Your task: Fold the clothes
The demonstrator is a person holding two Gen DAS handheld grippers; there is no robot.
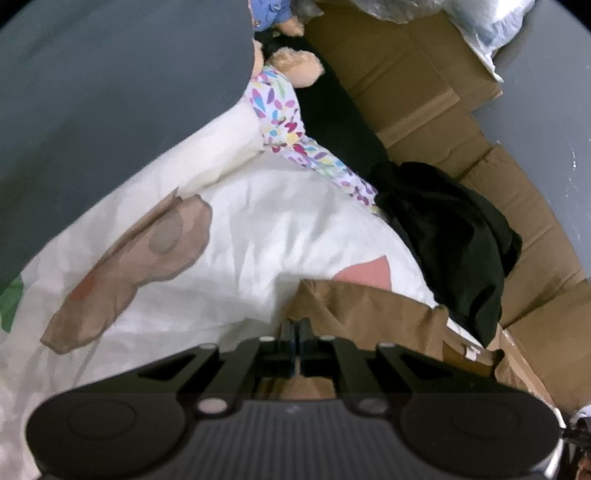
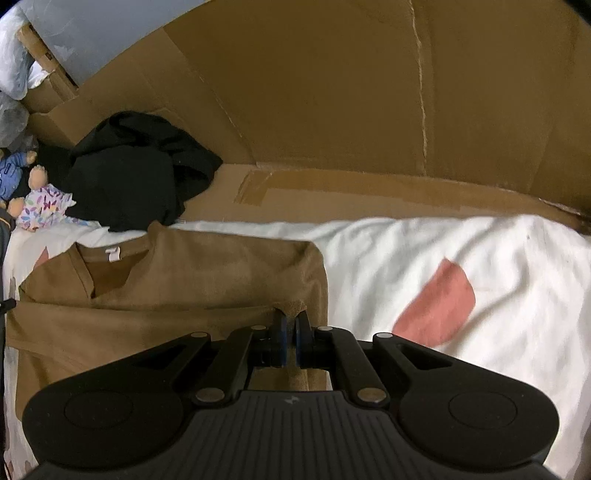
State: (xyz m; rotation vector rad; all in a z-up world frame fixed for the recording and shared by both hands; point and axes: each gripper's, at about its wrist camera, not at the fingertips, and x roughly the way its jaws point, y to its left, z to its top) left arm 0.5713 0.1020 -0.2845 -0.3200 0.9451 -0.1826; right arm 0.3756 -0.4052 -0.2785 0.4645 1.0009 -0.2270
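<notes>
A brown shirt [image 2: 177, 291] lies on a white printed bedsheet [image 2: 443, 251], collar and white label towards the far left. My right gripper [image 2: 292, 320] is shut on a pinched fold of the brown shirt at its right edge. In the left wrist view, my left gripper [image 1: 295, 326] is shut on an edge of the same brown shirt [image 1: 369, 310], which bunches up just beyond the fingers. A crumpled black garment [image 2: 136, 170] lies beyond the shirt; it also shows in the left wrist view [image 1: 454, 251].
Cardboard boxes [image 2: 332, 92] wall the far side of the bed. Two dolls, one in flowered clothes [image 1: 284, 122] and one in blue [image 2: 9, 173], lie at the sheet's edge. Plastic bags [image 1: 480, 22] sit on the boxes. A grey floor [image 1: 92, 110] lies off the bed.
</notes>
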